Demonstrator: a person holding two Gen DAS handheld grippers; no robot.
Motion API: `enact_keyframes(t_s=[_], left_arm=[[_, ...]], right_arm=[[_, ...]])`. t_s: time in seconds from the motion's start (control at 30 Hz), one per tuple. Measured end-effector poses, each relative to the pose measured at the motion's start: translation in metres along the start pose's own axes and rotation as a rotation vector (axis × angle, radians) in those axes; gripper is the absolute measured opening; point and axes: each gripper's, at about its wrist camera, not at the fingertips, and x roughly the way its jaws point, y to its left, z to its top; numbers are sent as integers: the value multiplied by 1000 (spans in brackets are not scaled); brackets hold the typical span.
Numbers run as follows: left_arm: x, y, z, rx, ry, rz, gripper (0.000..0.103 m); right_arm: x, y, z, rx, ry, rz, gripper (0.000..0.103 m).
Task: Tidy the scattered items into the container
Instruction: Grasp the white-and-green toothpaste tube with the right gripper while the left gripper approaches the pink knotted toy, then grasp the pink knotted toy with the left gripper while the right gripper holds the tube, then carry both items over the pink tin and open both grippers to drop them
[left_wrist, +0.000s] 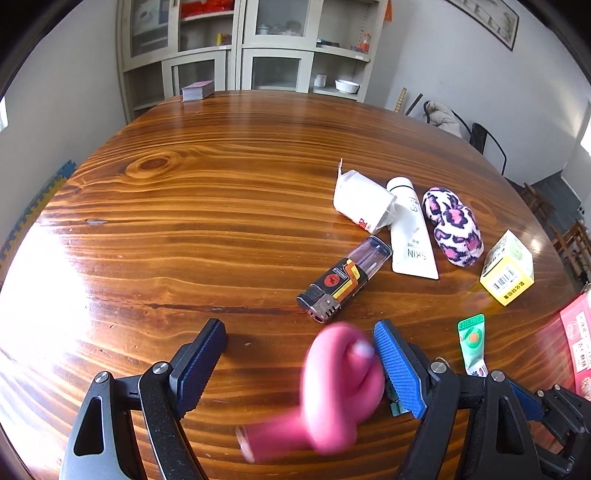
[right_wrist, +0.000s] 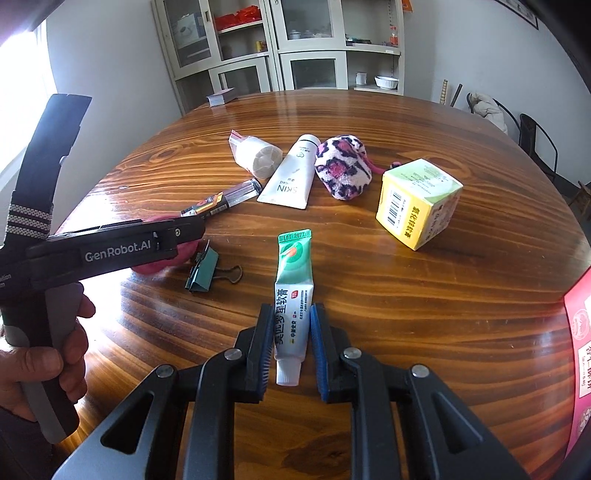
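Ointment tube (right_wrist: 293, 295) lies on the wooden surface (right_wrist: 406, 314), our right tool (right_wrist: 288, 345) clamped on its cap end. Our left tool (left_wrist: 299, 363) stands apart around a blurred pink knotted item (left_wrist: 340, 387), which touches the right pad only. A green binder clip (right_wrist: 202, 272) sits just beside it. Lighter (left_wrist: 343, 278), cream tube (left_wrist: 410, 229), plush pouch (left_wrist: 452, 225) and yellow box (left_wrist: 508, 267) cluster beyond; a red container (right_wrist: 580, 350) sits at the surface's right edge. We see bare wood toward the left and far edges.
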Motion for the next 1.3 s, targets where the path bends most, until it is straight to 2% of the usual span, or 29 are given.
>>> enact_keyframes(t_s=[0.13, 0.33, 0.37, 0.43, 0.53, 0.63, 0.83, 1.3], left_arm=[[2, -9, -3, 49, -4, 24, 84], [-6, -3, -11, 33, -16, -20, 82], [-8, -2, -13, 37, -21, -17, 72], [-11, -2, -16, 49, -30, -7, 60], [-14, -4, -20, 70, -36, -11, 47], [-15, -8, -22, 89, -50, -10, 47], [-34, -8, -20, 79, -126, -18, 47], [-58, -16, -28, 32, -178, -92, 47]], right_arm=[[-1, 0, -2, -5, 0, -3, 22], [-2, -2, -3, -5, 1, -6, 22], [-2, -3, -2, -4, 1, -5, 22], [-2, -3, -3, -6, 0, -5, 22], [-3, -4, -3, -8, -1, -6, 22], [-3, -5, -3, -1, -3, -6, 22], [-11, -14, -1, 52, -38, 15, 22], [-35, -37, 0, 164, -142, 11, 22]])
